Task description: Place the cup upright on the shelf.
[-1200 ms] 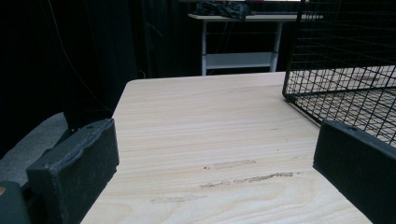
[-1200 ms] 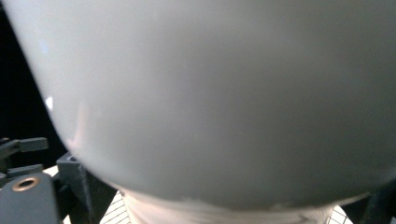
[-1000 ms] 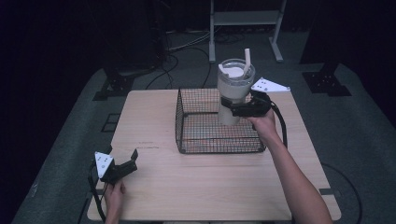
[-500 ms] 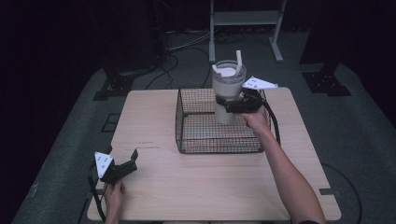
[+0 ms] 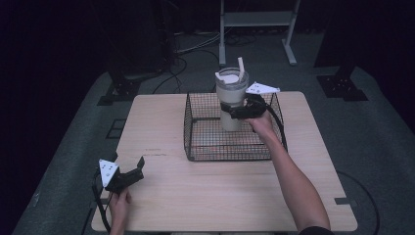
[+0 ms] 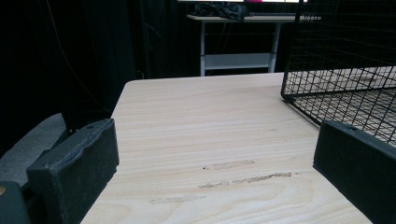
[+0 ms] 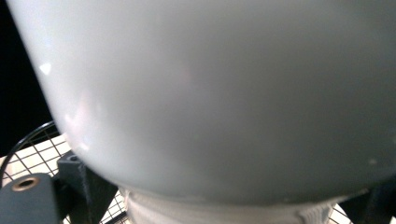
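Note:
A tall white tumbler [image 5: 231, 100] with a lid and a straw stands upright inside the black wire basket [image 5: 205, 147], its lower end near the basket floor. My right gripper [image 5: 238, 110] is shut on the tumbler's narrow lower body; in the right gripper view the white tumbler [image 7: 210, 93] looms close, with a black finger [image 7: 81, 184] against it at the lower left. My left gripper [image 5: 128, 175] rests at the table's front left, open and holding nothing. Its fingers [image 6: 77, 168] stand wide apart in the left gripper view.
The wooden table [image 5: 161, 127] has bare surface left of and in front of the basket. In the left gripper view, the basket's corner [image 6: 345, 70] rises at the right. A white metal stand [image 5: 254, 19] is on the floor behind the table.
My right gripper has lowered the tumbler down into the basket and a little to the left. The left gripper has stayed still.

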Motion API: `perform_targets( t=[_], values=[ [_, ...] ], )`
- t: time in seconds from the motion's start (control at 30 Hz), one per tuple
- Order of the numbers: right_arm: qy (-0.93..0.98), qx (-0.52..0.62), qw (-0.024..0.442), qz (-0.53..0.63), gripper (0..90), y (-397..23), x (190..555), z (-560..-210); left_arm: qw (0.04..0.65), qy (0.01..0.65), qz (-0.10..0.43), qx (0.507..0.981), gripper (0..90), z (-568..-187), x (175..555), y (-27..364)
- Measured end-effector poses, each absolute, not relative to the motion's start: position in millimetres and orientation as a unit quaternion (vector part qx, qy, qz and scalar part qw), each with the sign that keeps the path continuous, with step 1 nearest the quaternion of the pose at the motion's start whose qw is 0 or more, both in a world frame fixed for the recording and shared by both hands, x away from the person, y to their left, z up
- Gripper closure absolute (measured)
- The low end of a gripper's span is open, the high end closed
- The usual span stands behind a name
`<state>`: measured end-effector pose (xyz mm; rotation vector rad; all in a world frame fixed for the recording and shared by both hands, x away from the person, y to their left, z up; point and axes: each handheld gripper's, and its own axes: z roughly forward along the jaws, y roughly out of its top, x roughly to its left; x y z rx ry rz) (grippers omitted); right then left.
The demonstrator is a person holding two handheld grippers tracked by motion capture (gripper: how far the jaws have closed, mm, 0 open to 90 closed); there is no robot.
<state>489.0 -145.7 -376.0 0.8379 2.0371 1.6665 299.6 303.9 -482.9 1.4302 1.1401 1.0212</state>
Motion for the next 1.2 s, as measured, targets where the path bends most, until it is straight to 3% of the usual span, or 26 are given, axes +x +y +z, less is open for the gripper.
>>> perform_targets(
  t=[0.47,1.2],
  values=[
    [0.765,0.288,0.158,0.553,8.2,-137.3,503.9,-403.9,0.503,0.472,0.422,0.589,0.0,-483.2,299.6,304.2],
    [0.809,0.253,0.121,0.517,8.1,-117.9,515.2,-419.0,0.505,0.473,0.418,0.589,0.0,-483.0,299.3,305.4]
  ],
)
